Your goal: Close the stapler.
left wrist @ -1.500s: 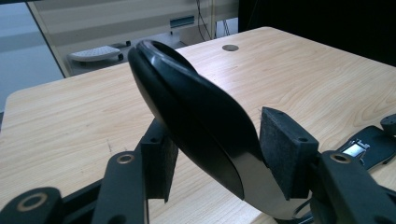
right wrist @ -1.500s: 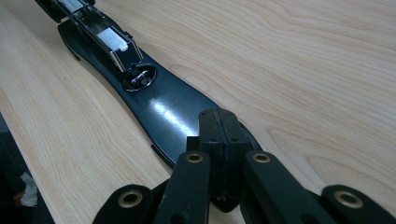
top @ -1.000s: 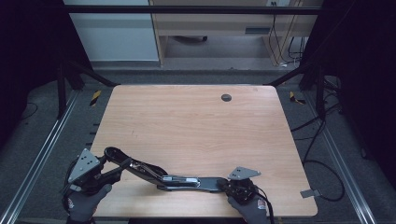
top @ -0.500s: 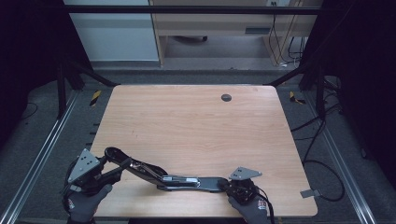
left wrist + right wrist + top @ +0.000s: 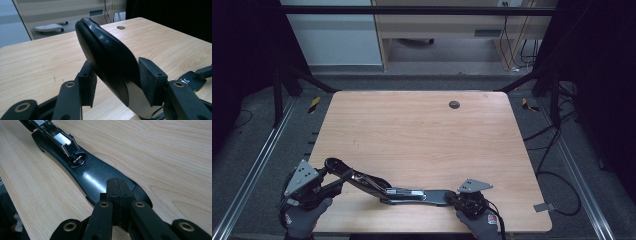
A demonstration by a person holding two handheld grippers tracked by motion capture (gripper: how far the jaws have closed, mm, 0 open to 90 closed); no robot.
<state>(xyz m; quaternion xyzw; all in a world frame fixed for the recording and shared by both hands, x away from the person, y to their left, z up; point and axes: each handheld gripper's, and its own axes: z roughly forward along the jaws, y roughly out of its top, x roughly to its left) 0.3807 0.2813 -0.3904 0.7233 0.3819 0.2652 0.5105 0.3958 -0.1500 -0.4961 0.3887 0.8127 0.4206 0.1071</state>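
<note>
while the stapler lies opened, left gripper straddles its top.

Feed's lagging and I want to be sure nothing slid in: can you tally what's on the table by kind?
Stapler: 1
Tongs: 2 (left tongs, jaws just closing around the stapler's raised arm; right tongs, shut, tips resting on its base)
Total: 3

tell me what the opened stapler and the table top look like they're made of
Stapler: base and handle cover look like glossy black plastic or painted metal, judging by the sharp highlights; the staple channel is bright chromed metal. Table: pale wood-grain surface with a matte sheen, probably laminate rather than solid wood.
</note>
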